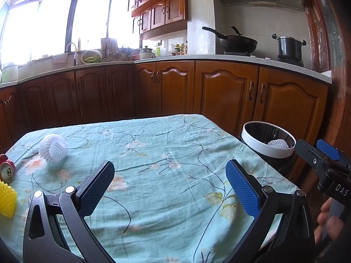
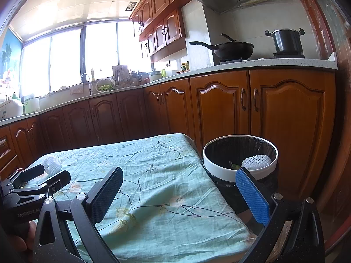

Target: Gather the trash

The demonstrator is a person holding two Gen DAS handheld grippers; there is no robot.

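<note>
Bare cloth is lying open across the bench (image 1: pixel 166 153) centre; foam net (image 1: pixel 53 148) and can (image 1: pixel 7 168) are crowding its left edge; bin (image 1: pixel 268 140) is standing off right.

Left gripper (image 1: pixel 170 185) jaws wide apart, empty, over floral tablecloth (image 1: pixel 153 153). White foam net (image 1: pixel 53 148), red can (image 1: pixel 6 168), yellow foam piece (image 1: pixel 6 198) at left. Bin (image 1: pixel 258 145) beside table holds white net (image 1: pixel 277 143). Right gripper (image 1: pixel 318 155) near bin.

Teal floral tablecloth (image 1: pixel 166 144), white foam net (image 1: pixel 53 148), red can (image 1: pixel 7 168), white-rimmed black bin (image 2: pixel 240 160)
</note>
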